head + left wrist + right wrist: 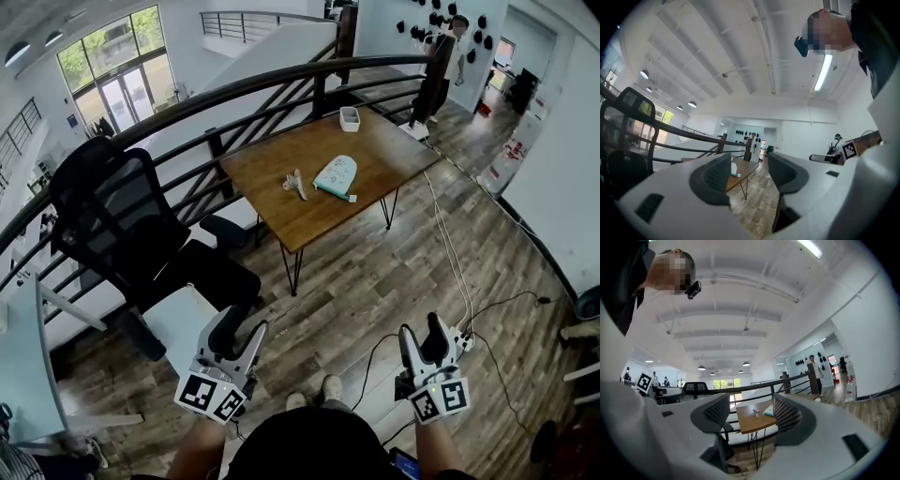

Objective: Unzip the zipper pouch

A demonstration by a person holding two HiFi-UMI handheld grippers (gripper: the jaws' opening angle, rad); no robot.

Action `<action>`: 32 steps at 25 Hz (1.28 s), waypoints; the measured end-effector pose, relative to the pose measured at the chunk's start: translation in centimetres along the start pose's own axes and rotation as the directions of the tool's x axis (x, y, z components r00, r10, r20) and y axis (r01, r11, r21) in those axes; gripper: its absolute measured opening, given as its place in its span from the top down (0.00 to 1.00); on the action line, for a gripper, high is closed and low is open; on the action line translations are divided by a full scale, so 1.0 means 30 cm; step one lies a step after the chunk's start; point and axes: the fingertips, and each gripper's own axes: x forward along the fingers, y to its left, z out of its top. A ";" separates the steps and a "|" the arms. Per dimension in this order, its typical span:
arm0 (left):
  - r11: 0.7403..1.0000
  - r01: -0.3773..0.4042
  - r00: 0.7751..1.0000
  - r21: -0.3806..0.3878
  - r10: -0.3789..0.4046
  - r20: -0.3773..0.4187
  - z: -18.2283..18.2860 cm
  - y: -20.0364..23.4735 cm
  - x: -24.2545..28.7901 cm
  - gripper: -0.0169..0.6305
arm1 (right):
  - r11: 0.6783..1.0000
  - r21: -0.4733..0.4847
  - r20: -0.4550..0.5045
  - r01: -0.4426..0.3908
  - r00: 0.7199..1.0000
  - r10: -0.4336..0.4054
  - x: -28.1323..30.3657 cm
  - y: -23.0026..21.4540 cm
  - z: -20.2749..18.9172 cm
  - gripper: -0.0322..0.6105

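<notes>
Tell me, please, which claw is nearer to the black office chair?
Left. The left claw hangs close by the seat of the black office chair; the right claw is well beyond it, over the wood floor near the white cables.

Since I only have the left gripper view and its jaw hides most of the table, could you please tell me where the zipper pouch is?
Observer: The zipper pouch lies flat near the middle of the wooden table, with nothing touching it.
Operator: Thanks. Is anything held on the right side?
Observer: No, the right gripper has its jaws apart with nothing between them.
Operator: Is anything lying beside the pouch?
Observer: A small pale object lies just left of it in the head view, apart from it; I cannot tell what it is.
</notes>
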 end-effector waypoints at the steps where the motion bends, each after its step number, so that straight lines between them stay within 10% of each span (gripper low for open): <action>1: 1.000 0.005 1.000 -0.017 -0.005 0.010 0.001 0.000 0.000 0.61 | 1.000 0.007 -0.002 -0.002 1.000 0.002 0.003 0.000 -0.001 0.53; 32: 0.996 -0.085 0.996 0.041 0.084 0.032 0.011 0.100 0.647 0.64 | 0.994 0.063 -0.009 -0.088 0.996 0.088 0.518 -0.490 -0.023 0.65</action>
